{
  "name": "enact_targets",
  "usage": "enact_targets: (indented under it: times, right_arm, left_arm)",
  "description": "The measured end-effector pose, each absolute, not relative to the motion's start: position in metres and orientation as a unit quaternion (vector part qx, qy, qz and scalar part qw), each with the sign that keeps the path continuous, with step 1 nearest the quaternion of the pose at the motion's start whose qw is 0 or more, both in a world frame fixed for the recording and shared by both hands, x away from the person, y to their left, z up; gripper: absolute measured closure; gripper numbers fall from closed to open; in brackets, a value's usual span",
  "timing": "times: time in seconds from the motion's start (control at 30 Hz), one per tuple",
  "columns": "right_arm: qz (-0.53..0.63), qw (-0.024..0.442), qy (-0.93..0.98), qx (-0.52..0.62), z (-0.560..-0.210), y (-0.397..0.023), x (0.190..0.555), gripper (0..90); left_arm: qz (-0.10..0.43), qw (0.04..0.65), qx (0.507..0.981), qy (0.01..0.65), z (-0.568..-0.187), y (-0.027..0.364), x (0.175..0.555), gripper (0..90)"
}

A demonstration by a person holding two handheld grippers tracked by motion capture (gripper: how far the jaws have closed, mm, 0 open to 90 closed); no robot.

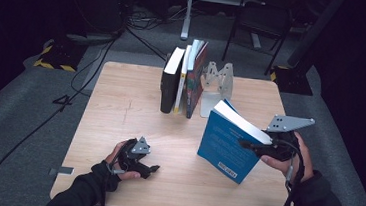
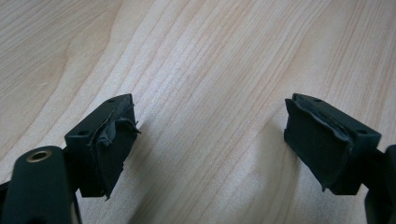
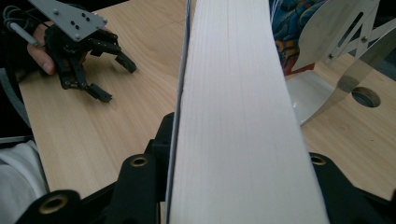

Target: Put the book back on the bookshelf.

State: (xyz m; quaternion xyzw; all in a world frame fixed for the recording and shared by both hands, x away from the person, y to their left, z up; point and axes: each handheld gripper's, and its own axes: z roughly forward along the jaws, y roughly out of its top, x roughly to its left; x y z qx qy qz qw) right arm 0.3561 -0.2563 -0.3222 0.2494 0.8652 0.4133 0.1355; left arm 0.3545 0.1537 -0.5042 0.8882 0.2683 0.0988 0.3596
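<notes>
A blue paperback [image 1: 227, 149] stands tilted on its lower edge at the right of the wooden table [image 1: 120, 107]. My right gripper [image 1: 250, 145] is shut on its top corner from the right. In the right gripper view the book's white page edge [image 3: 233, 116] runs up between the two black jaws. Near the front left of the table, my left gripper [image 1: 154, 170] lies low over the wood and points right. Its jaws stand open, and in the left gripper view bare wood shows between its torn pads [image 2: 112, 144].
Three books [image 1: 180, 80] stand upright at the back middle of the table beside a metal bookend [image 1: 218, 83] [image 3: 336, 60]. My left gripper [image 3: 119, 83] also appears far off in the right gripper view. A chair [image 1: 261, 19] and cables sit on the floor behind.
</notes>
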Motion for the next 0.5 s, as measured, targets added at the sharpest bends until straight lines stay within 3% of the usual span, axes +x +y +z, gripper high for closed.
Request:
enact_targets:
  times: [0.3,0.5]
  right_arm:
    - [0.414,0.109,0.869,0.25,-0.3167,-0.2522,0.3591,57.3]
    - [0.405,0.125,0.87,0.251,-0.3147,-0.2493,0.3584,60.3]
  left_arm:
    - [0.099,0.36,0.888,0.268,-0.5042,0.1534,0.3547,16.9]
    - [0.099,0.36,0.888,0.268,-0.5042,0.1534,0.3547,16.9]
